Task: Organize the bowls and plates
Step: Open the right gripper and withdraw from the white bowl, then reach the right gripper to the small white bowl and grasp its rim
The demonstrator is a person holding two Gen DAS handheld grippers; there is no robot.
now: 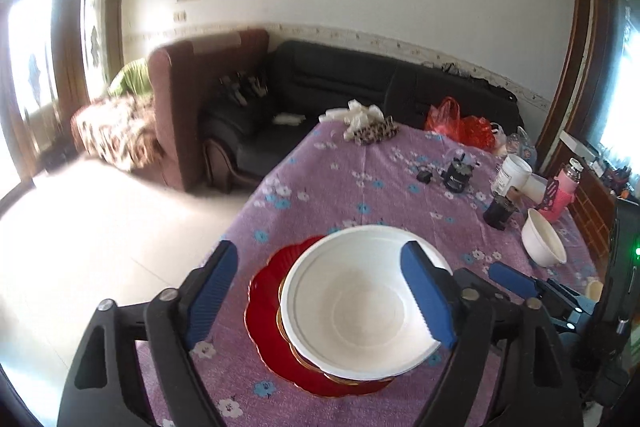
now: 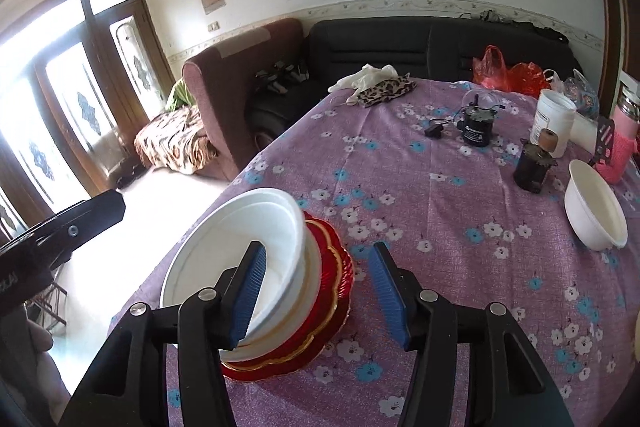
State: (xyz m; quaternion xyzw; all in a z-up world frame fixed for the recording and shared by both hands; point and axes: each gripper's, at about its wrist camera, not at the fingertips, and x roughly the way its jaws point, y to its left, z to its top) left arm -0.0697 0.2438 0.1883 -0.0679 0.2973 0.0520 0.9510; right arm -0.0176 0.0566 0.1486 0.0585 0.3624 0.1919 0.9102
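Observation:
A white bowl [image 1: 360, 303] sits on a stack of red, gold-rimmed plates [image 1: 272, 311] near the table's front left edge. My left gripper [image 1: 320, 291] is open above it, one blue finger on each side of the bowl. In the right wrist view the same white bowl [image 2: 240, 259] and red plates [image 2: 332, 291] lie at lower left. My right gripper [image 2: 316, 291] is open, its left finger over the bowl's rim and its right finger over the cloth. A second white bowl [image 2: 592, 215] stands alone at the right; it also shows in the left wrist view [image 1: 542, 237].
The table has a purple flowered cloth [image 2: 420, 195]. At its far right stand a dark jar [image 2: 532, 167], a black canister [image 2: 476, 127], a white tub [image 2: 554, 123] and a pink bottle [image 2: 624, 143]. A leopard-print cloth [image 2: 384, 87] lies at the far edge. Sofas stand behind.

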